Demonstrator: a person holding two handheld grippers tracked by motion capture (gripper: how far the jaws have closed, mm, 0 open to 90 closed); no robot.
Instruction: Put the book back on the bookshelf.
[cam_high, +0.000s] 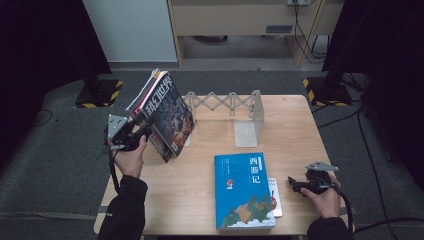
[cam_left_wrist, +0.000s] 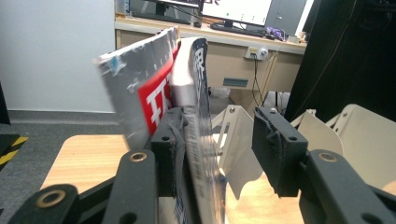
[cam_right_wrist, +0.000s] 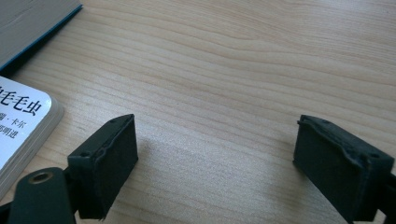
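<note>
Several magazines (cam_high: 165, 115) stand tilted at the table's left rear, next to the left end of a metal expanding book rack (cam_high: 235, 107). My left gripper (cam_high: 142, 125) is at their near edge. In the left gripper view the magazines (cam_left_wrist: 154, 88) sit between its jaws (cam_left_wrist: 219, 144): the spine edge rests against the left pad, while the right pad stands well apart, so it is open. A blue book (cam_high: 243, 190) lies flat at the front with a small white book (cam_high: 274, 197) beside it. My right gripper (cam_high: 292, 184) rests open just right of them, over bare wood (cam_right_wrist: 215, 158).
The wooden table (cam_high: 290, 130) has bare surface at its right and middle. The rack's cream end plates (cam_left_wrist: 355, 135) rise just beyond the left jaws. The white book's corner (cam_right_wrist: 23, 121) and the blue book's edge (cam_right_wrist: 32, 21) lie left of the right jaws.
</note>
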